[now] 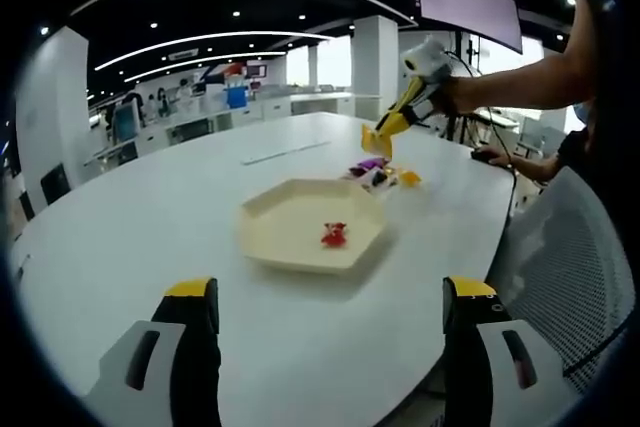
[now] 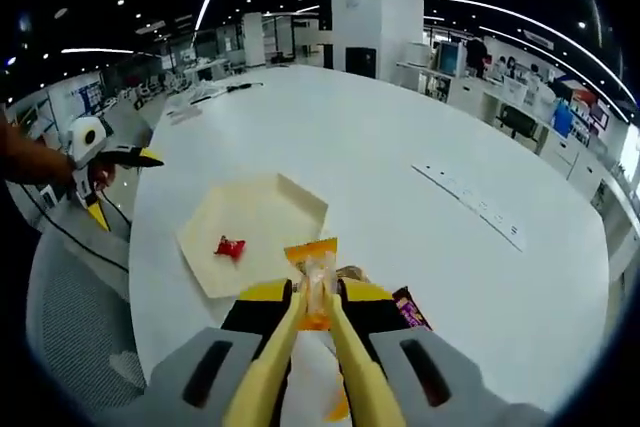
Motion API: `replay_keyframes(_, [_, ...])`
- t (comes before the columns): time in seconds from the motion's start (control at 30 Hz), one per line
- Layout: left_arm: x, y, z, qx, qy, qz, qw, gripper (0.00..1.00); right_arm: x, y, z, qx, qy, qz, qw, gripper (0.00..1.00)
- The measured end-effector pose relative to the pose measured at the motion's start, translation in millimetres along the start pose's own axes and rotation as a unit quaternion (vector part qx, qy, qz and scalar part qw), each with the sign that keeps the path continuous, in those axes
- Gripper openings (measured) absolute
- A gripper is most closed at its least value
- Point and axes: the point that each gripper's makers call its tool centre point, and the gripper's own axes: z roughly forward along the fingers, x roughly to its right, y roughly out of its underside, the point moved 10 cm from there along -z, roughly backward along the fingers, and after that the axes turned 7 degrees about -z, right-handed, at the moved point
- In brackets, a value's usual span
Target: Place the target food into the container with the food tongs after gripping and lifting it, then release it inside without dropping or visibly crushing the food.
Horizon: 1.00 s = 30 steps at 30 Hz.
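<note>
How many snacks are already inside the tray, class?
1. A red snack lies in the tray, right of its middle in the left gripper view. An orange snack is pinched in tongs outside it; others lie beside the tray, partly hidden.

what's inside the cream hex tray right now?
One red wrapped candy lies on the floor of the tray, and nothing else shows in it. The orange-wrapped snack is held outside it in the tongs that the right claw grips.
</note>
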Motion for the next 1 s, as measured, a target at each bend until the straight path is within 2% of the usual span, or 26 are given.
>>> replay_keyframes(0.4, [-0.7, -0.8, -1.2, 0.004, -0.002, -0.002, 1.0, 0.89, -34.6, -34.7, 42.2, 0.021, -0.03, -0.01, 0.9993, 0.18])
replay_keyframes(0.47, [-0.6, -0.8, -1.2, 0.004, -0.002, -0.001, 1.0, 0.89, -42.0, -38.9, 48.2, 0.019, -0.052, -0.007, 0.9984, 0.18])
replay_keyframes(0.53, [-0.6, -0.9, -1.2, 0.005, -0.002, -0.001, 1.0, 0.89, -47.2, -42.3, 53.1, 0.019, -0.046, -0.026, 0.9984, 0.18])
replay_keyframes(0.77, [-1.1, -1.0, -1.1, 0.005, -0.004, -0.001, 1.0, 0.89, -53.6, -44.1, 59.6, 0.024, -0.055, -0.035, 0.9976, 0.21])
replay_keyframes(1.0, [-0.9, -0.8, -0.6, 0.003, -0.003, 0.0, 1.0, 0.89, -53.3, -45.8, 56.1, 0.039, -0.045, -0.044, 0.9973, 0.23])
